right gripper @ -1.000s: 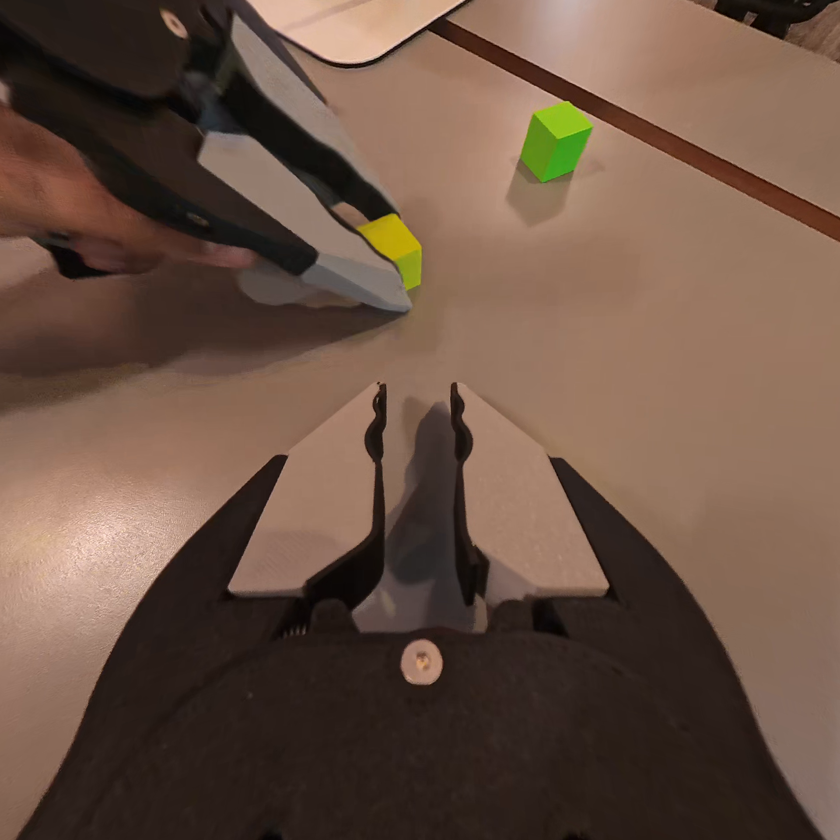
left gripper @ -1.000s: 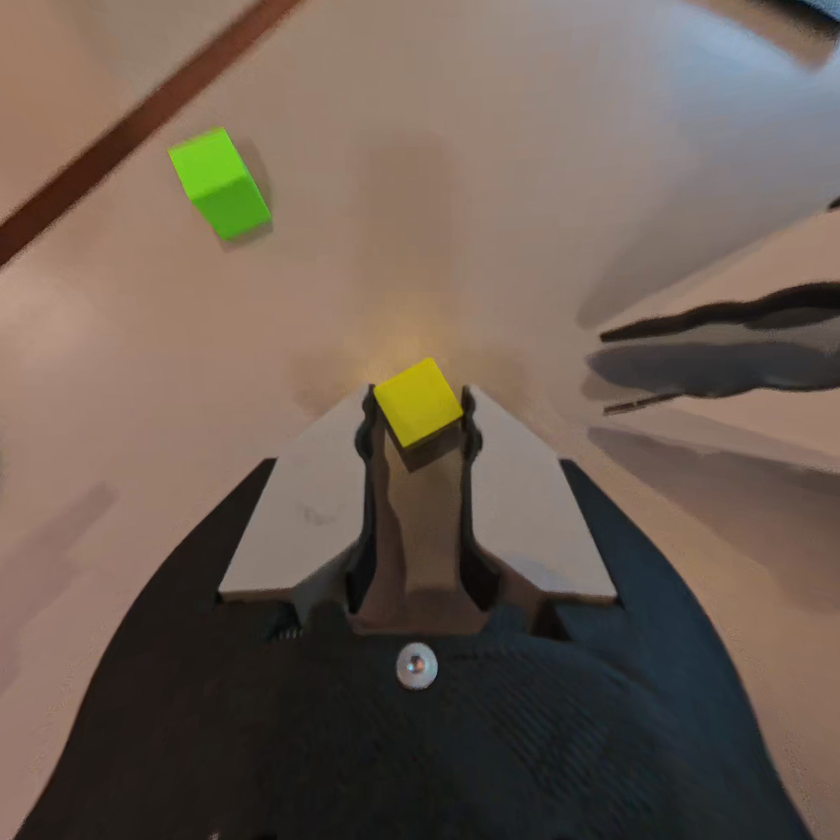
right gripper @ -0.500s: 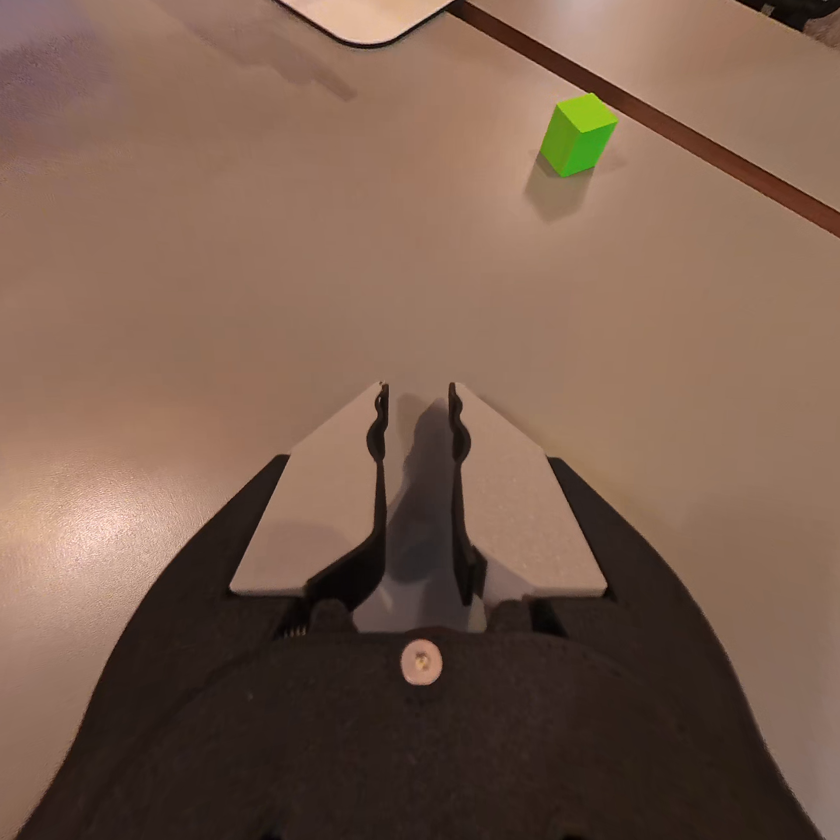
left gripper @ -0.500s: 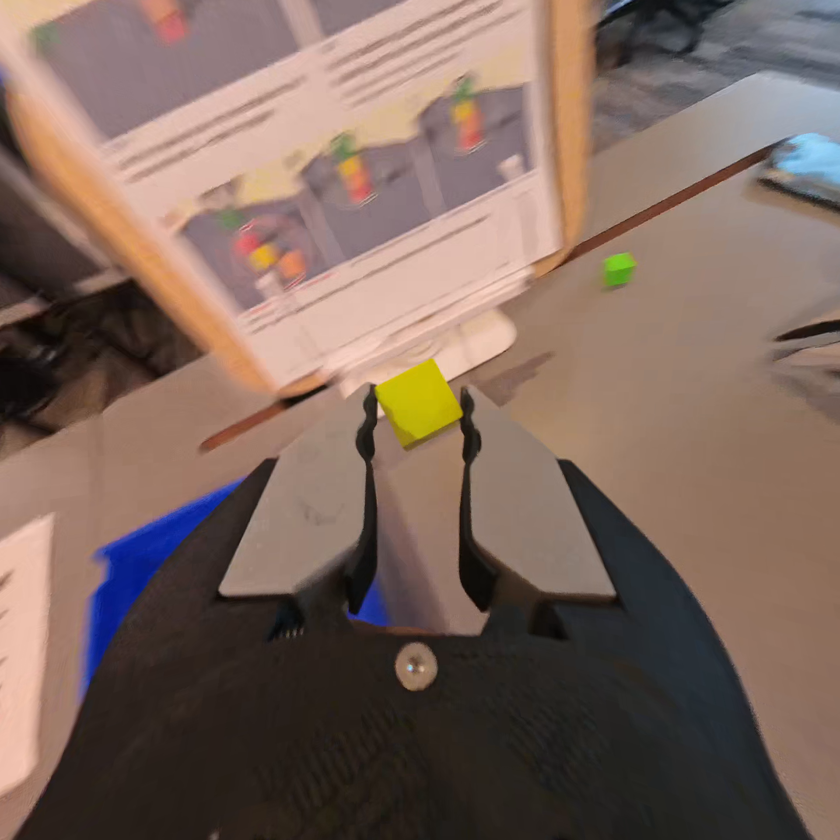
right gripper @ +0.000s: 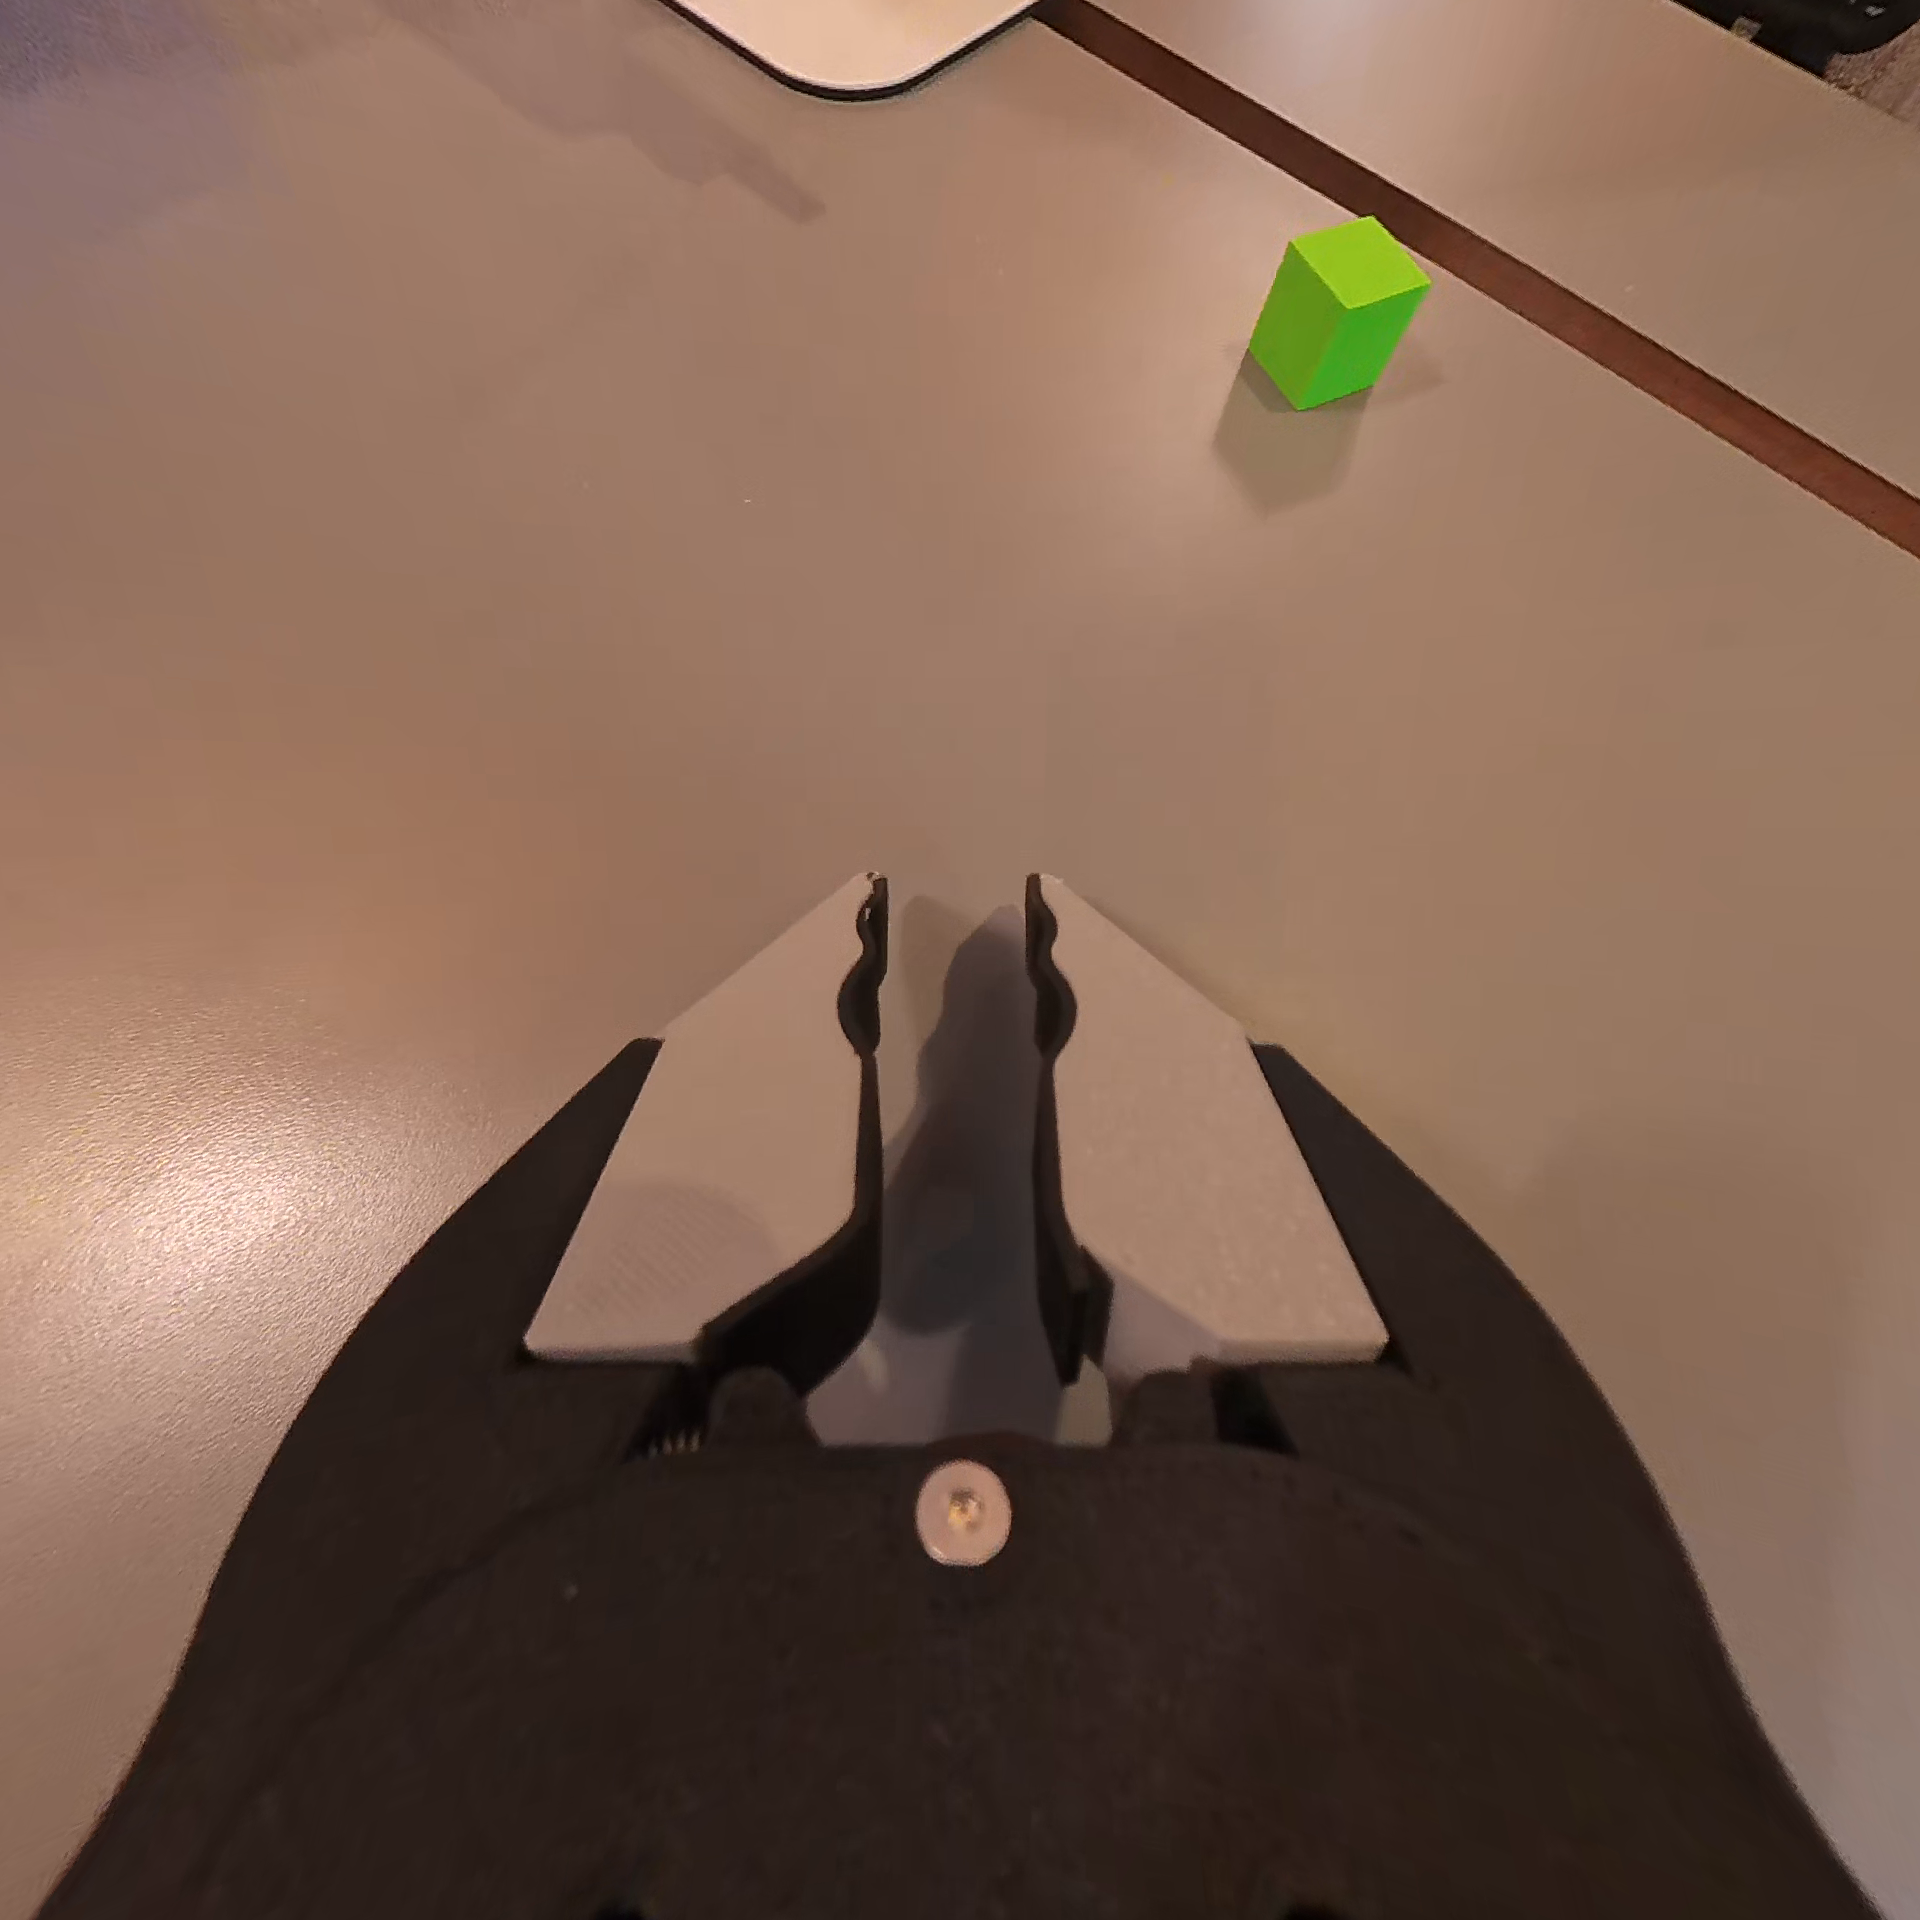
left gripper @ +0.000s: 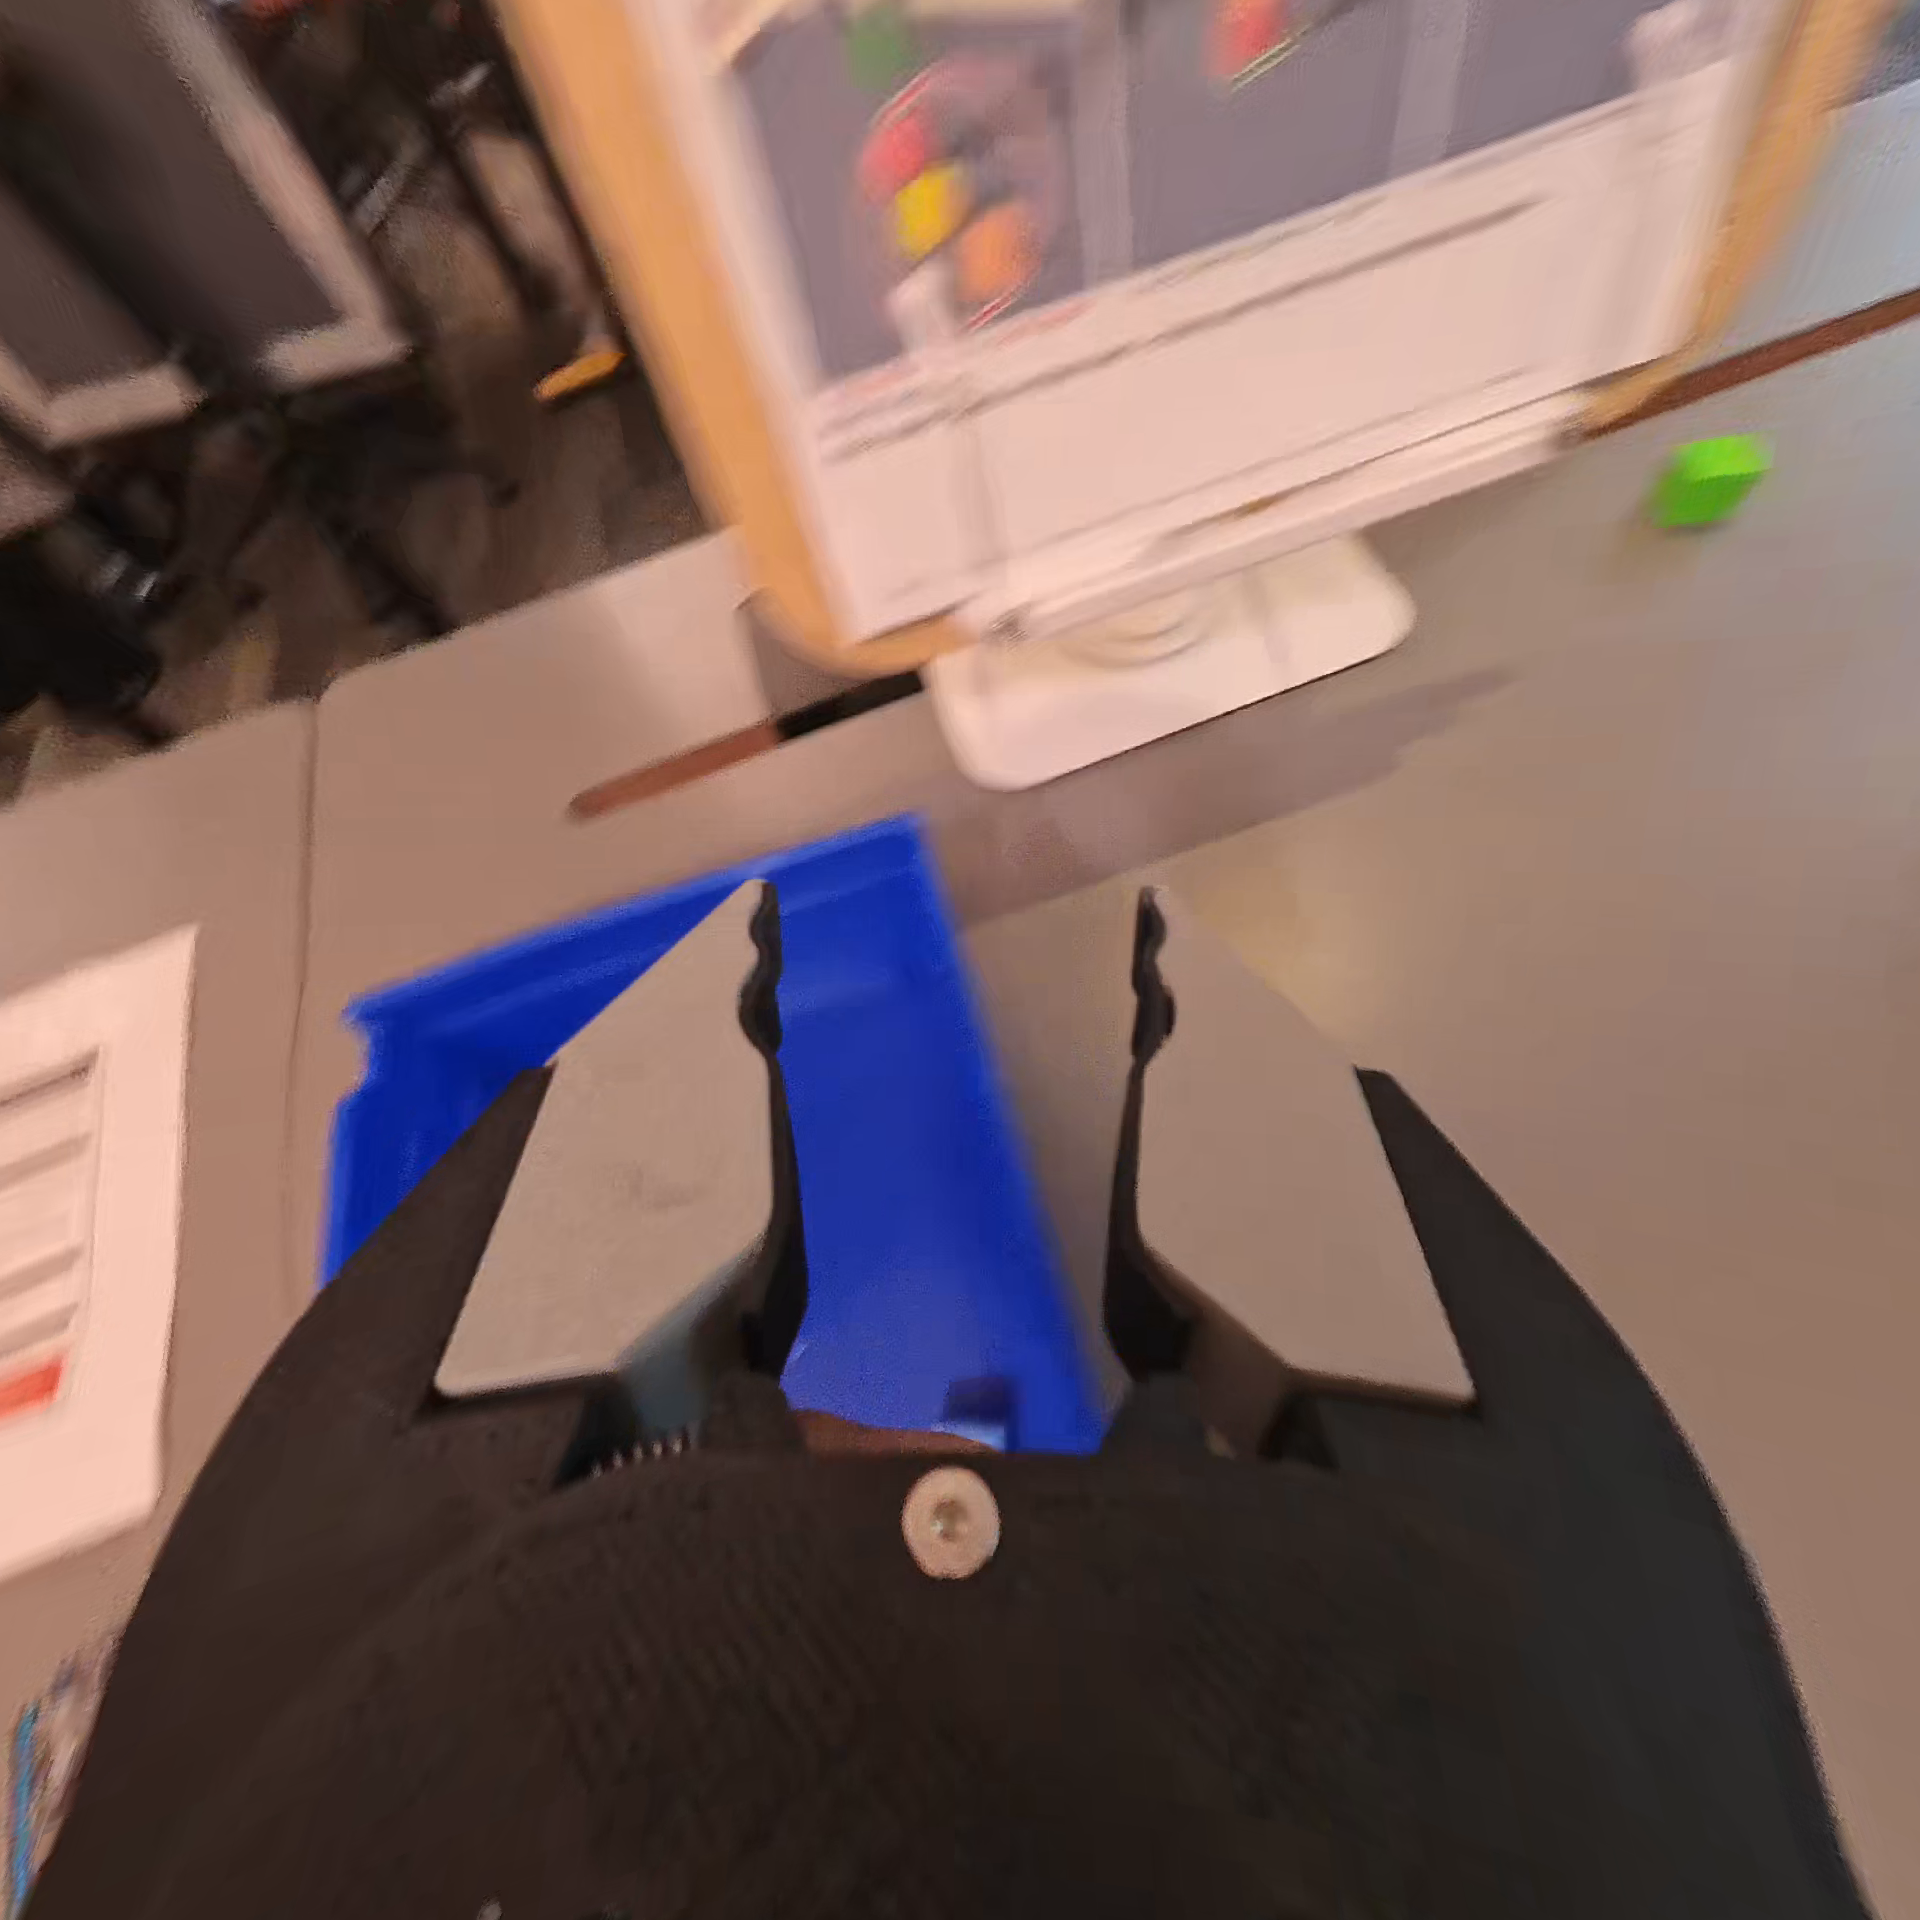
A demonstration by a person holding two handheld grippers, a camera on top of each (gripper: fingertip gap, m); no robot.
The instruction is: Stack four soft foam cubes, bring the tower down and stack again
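Observation:
My left gripper (left gripper: 954, 891) is open wide and empty, held above a blue bin (left gripper: 914, 1143) on the grey table. The view is blurred by motion. The yellow cube is not in view, and I cannot tell whether it lies in the bin. A green foam cube (left gripper: 1709, 480) sits far off to the right on the table. In the right wrist view the same green cube (right gripper: 1340, 312) stands ahead and to the right, near a brown seam. My right gripper (right gripper: 954, 881) is empty just above the table, its fingers a narrow gap apart.
A framed board with pictures (left gripper: 1143, 260) stands on a white base (left gripper: 1174, 665) behind the bin. The base's corner shows in the right wrist view (right gripper: 862, 42). A white sheet (left gripper: 73, 1247) lies left of the bin. A brown seam (right gripper: 1558, 301) crosses the table. My right fingertips sit around 45 cm from my left ones. To reach the green foam cube (left gripper: 1709, 480) in a straight line is about 15 cm for my right fingers, about 45 cm for my left. It is also in sight in the right wrist view (right gripper: 1306, 272).
My left gripper swung left over the blue bin and opened. The yellow cube it held is gone from view. My right gripper has barely moved.

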